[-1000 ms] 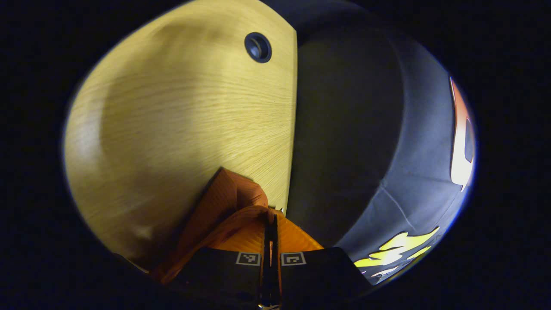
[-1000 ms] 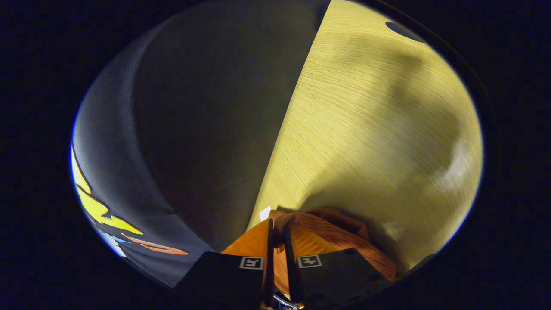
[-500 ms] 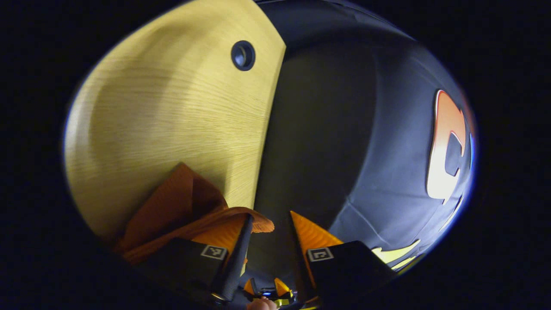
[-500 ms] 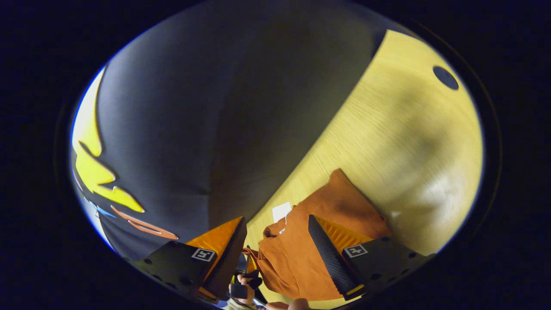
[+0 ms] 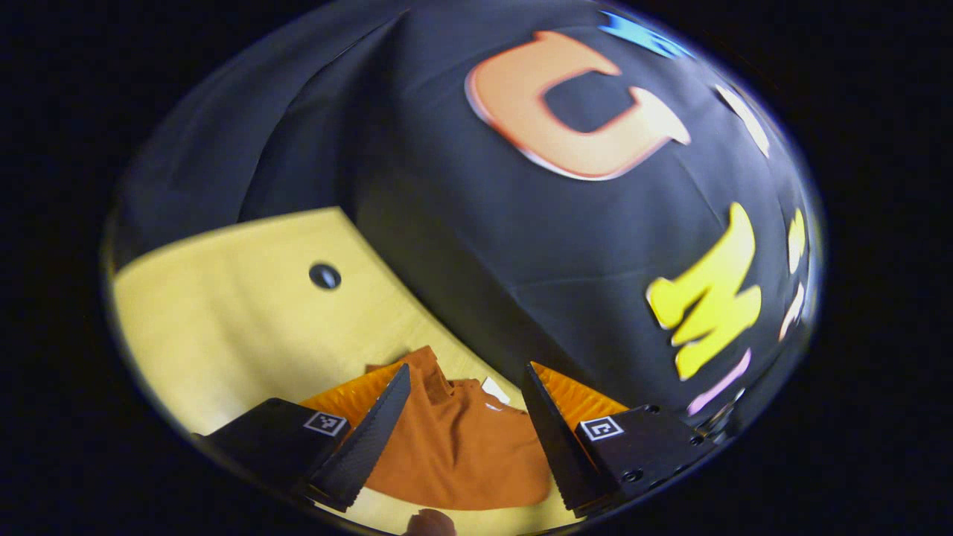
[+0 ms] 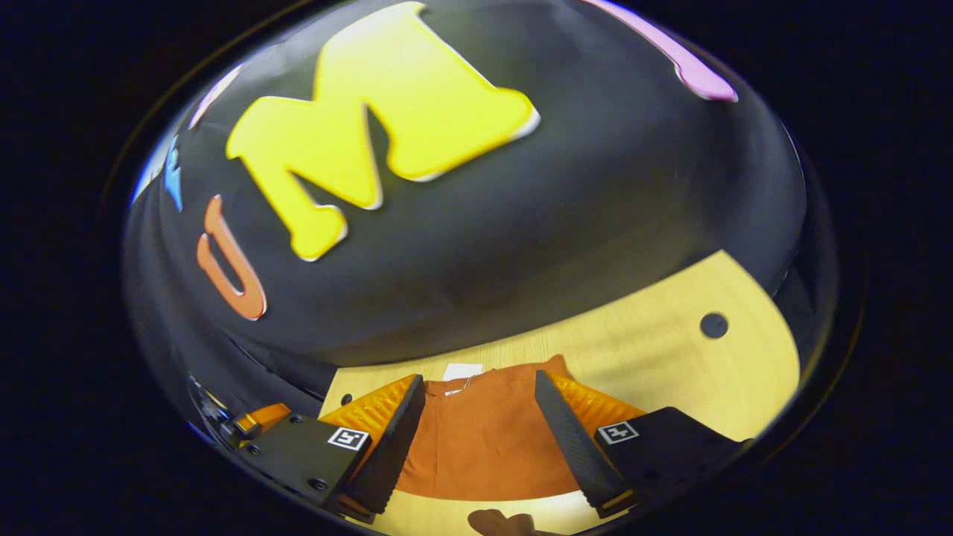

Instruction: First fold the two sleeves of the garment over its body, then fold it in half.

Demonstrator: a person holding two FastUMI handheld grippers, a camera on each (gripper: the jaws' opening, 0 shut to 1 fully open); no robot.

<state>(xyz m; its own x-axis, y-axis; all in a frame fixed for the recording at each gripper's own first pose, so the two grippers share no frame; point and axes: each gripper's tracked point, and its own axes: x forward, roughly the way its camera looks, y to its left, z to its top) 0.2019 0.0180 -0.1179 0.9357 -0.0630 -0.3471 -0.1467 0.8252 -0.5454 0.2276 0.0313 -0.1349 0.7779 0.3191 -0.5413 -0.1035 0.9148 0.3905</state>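
At bottom centre of each view, the left gripper [image 5: 463,417] and right gripper [image 6: 476,424] are spread wide, holding nothing, above the orange garment [image 6: 488,439] on the table [image 6: 655,357].

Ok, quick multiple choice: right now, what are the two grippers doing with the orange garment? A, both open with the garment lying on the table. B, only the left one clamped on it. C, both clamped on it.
A: the left gripper and right gripper both stand open, and the garment lies on the table between their fingers.
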